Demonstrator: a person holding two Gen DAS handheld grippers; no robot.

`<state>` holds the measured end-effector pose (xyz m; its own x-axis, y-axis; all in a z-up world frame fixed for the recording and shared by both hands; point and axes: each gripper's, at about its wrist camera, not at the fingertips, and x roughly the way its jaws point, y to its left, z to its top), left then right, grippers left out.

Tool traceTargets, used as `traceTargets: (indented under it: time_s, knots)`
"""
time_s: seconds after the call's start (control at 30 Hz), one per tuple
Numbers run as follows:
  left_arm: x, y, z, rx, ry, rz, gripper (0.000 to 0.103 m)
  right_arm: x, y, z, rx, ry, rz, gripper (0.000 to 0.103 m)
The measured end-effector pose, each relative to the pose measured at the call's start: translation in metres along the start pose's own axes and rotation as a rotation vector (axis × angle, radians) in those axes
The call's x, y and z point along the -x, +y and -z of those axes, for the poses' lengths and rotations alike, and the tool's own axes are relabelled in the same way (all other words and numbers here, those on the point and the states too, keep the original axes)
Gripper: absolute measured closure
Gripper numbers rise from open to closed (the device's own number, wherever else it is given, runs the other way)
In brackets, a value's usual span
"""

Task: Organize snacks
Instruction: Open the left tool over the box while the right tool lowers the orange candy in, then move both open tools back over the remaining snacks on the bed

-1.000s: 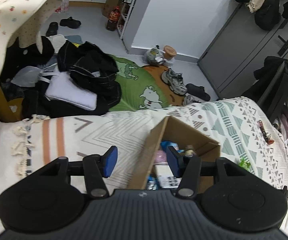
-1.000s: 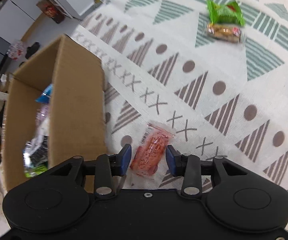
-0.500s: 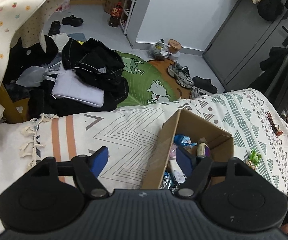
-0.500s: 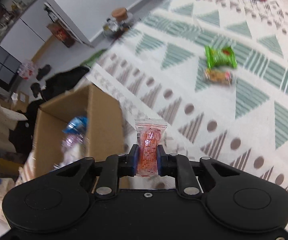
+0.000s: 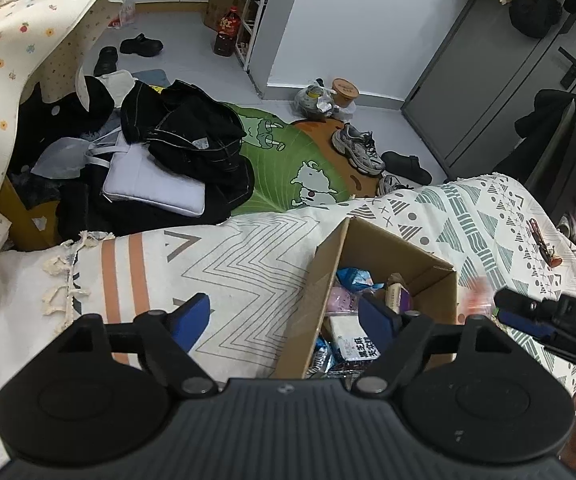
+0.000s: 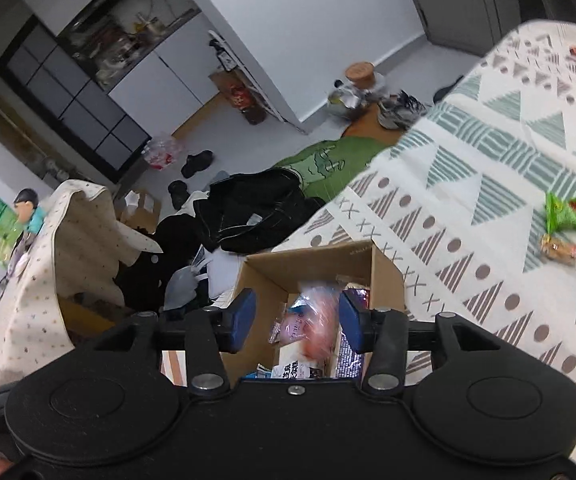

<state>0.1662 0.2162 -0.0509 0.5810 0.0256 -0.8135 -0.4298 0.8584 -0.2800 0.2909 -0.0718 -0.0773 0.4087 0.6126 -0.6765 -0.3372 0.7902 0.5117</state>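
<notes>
An open cardboard box [image 6: 384, 268] with several snack packets inside stands on the patterned blanket [image 6: 488, 184]. My right gripper [image 6: 296, 320] hovers over the box and its jaws are opening. A red snack packet [image 6: 320, 320] shows as a blur between them, loose from the pads. In the left wrist view the same packet [image 5: 476, 296] blurs at the box's right wall [image 5: 444, 296], just off the right gripper [image 5: 528, 312]. My left gripper [image 5: 288, 320] is above the box's left wall, jaws opening, holding nothing.
A green packet [image 6: 566, 218] and a brown packet [image 6: 560, 250] lie on the blanket to the right. A dark red stick snack [image 5: 544, 240] lies farther off. Clothes, bags and shoes [image 5: 191, 152] cover the floor beyond the bed edge.
The right gripper shut on the red packet on the blanket, lifted it over the box, and its jaws have now parted. The left gripper's jaws have widened.
</notes>
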Motion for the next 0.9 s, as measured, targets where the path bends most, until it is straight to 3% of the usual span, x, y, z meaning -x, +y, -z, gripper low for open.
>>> traceTargets:
  time_s: [0.37, 0.57, 0.73, 0.9]
  knots:
    - [0.002, -0.047, 0.005, -0.062, 0.005, 0.011, 0.01, 0.041, -0.045, 0.001, -0.02, -0.012, 0.05, 0.048]
    - [-0.001, -0.085, 0.012, -0.097, 0.015, 0.035, 0.009, 0.062, -0.075, 0.0, -0.036, -0.032, 0.095, 0.033]
    - [-0.005, -0.115, 0.019, -0.123, 0.012, 0.07, 0.003, 0.08, -0.102, 0.0, -0.054, -0.072, 0.121, 0.013]
    - [-0.013, -0.147, 0.024, -0.152, 0.021, 0.091, 0.0, 0.094, -0.13, -0.001, -0.08, -0.103, 0.136, 0.006]
